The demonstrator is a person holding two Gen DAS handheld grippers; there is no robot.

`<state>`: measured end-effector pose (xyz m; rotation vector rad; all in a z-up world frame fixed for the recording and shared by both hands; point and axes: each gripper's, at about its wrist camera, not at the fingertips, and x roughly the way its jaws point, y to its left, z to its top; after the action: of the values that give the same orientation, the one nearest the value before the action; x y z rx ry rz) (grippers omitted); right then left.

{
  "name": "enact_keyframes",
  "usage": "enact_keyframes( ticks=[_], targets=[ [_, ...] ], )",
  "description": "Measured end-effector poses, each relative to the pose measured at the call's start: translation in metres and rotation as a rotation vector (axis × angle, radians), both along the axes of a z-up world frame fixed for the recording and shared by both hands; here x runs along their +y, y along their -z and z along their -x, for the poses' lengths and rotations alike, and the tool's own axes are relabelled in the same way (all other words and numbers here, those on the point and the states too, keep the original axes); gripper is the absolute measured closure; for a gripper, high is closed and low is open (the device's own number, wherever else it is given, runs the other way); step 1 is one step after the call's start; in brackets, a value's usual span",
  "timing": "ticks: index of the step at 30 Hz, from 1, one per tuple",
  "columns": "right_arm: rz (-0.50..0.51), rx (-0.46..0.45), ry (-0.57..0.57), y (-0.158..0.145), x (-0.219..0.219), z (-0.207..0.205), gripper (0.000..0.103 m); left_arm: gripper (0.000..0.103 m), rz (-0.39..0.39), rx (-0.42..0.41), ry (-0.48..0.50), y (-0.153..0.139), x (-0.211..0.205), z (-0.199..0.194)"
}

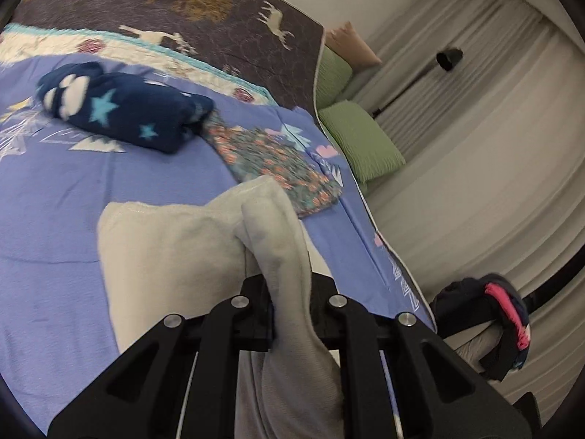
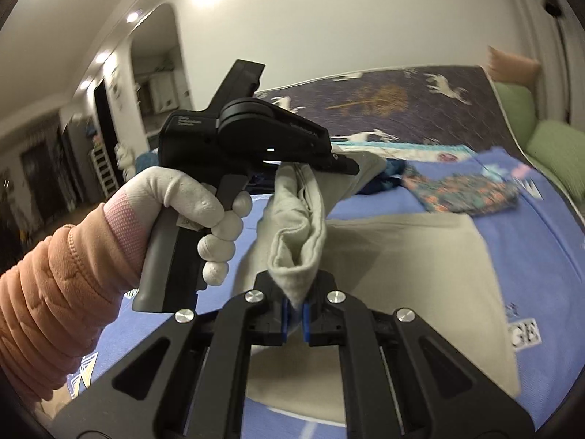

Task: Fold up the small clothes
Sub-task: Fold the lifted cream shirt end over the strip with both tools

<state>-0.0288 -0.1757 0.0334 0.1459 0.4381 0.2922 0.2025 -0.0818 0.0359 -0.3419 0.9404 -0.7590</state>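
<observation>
Right wrist view: right gripper (image 2: 295, 309) pinches grey garment (image 2: 402, 256) by one edge; left gripper (image 2: 340, 162) clamps another. Rest drapes over bed (image 2: 530, 241) middle. Soft, light, limp fleece; probably best held at corners or hems.

Both wrist views close above the bed (image 1: 55, 197), angled down, sharing the grey garment (image 2: 420, 252)

The left tool (image 1: 290, 314) is clamped shut on a fold of grey cloth (image 1: 172, 248); the right tool (image 2: 295, 314) pinches a corner of it; a white-gloved left hand (image 2: 197, 219) in a peach sleeve (image 2: 47, 289) grips its handle.
</observation>
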Motion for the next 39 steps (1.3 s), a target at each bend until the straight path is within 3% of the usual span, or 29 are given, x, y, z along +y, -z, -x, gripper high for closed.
enact_keyframes(
  ticks=[8,14,17,19,23,27,30,36,39],
  targets=[
    [-0.145,0.087,0.125,0.03,-0.096,0.003,0.098,0.092,-0.144,0.017,0.116,0.028,-0.107,-0.001],
    [-0.263,0.194,0.181,0.065,-0.146,0.011,0.098,0.092,-0.281,0.02,0.166,0.061,-0.16,0.004],
    [-0.333,0.249,0.175,0.081,-0.161,0.013,0.098,0.086,-0.353,0.01,0.194,0.073,-0.177,0.009],
    [-0.394,0.288,0.166,0.09,-0.172,0.012,0.098,0.074,-0.36,0.009,0.206,0.074,-0.182,0.009],
    [-0.469,0.347,0.139,0.1,-0.18,0.005,0.098,0.067,-0.337,-0.015,0.23,0.056,-0.182,0.017],
    [-0.506,0.367,0.113,0.106,-0.184,0.003,0.097,0.059,-0.323,-0.14,0.273,0.021,-0.159,0.05],
    [-0.535,0.373,0.099,0.108,-0.186,0.005,0.096,0.047,-0.334,-0.22,0.27,0.007,-0.127,0.077],
    [-0.558,0.383,0.084,0.105,-0.185,0.012,0.093,0.046,-0.435,-0.271,0.175,0.021,-0.058,0.12],
    [-0.552,0.388,0.086,0.104,-0.186,0.016,0.093,0.046,-0.43,-0.249,0.13,0.035,-0.025,0.138]
  ],
)
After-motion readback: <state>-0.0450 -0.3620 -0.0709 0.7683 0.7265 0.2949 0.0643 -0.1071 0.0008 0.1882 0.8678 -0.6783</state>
